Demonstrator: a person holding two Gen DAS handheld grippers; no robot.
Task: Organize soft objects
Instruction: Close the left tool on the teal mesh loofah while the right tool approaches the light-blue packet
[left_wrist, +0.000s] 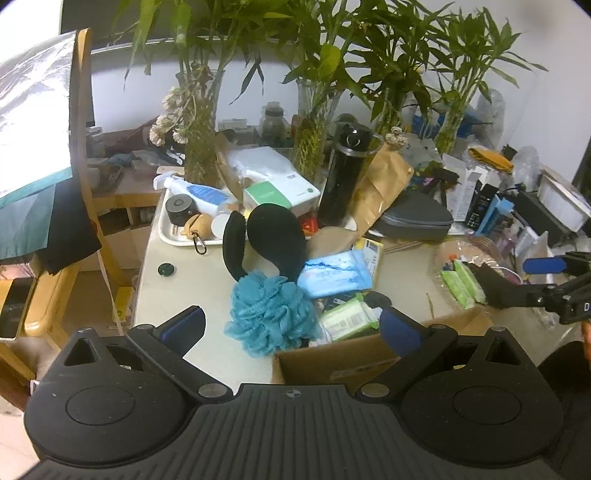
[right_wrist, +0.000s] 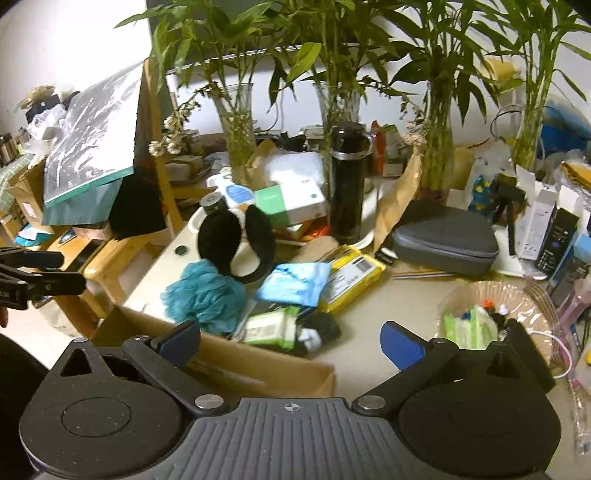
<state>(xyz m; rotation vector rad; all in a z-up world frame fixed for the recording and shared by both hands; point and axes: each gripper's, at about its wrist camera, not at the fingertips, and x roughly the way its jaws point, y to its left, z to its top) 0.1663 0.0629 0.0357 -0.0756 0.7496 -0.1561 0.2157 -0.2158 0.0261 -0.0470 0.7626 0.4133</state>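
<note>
Both tools are wide open with nothing in them, the left tool (left_wrist: 291, 325) sitting right behind the teal bath pouf (left_wrist: 269, 314) with black earmuffs (left_wrist: 273, 240) further ahead, and the right tool (right_wrist: 291, 341) over the cardboard box (right_wrist: 236, 363) on the desk (right_wrist: 388, 306).

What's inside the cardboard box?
The box shows a green wipes pack and something black-and-white beside it. The blue pouf hangs over its rim. Whatever lies deeper is hidden.
</note>
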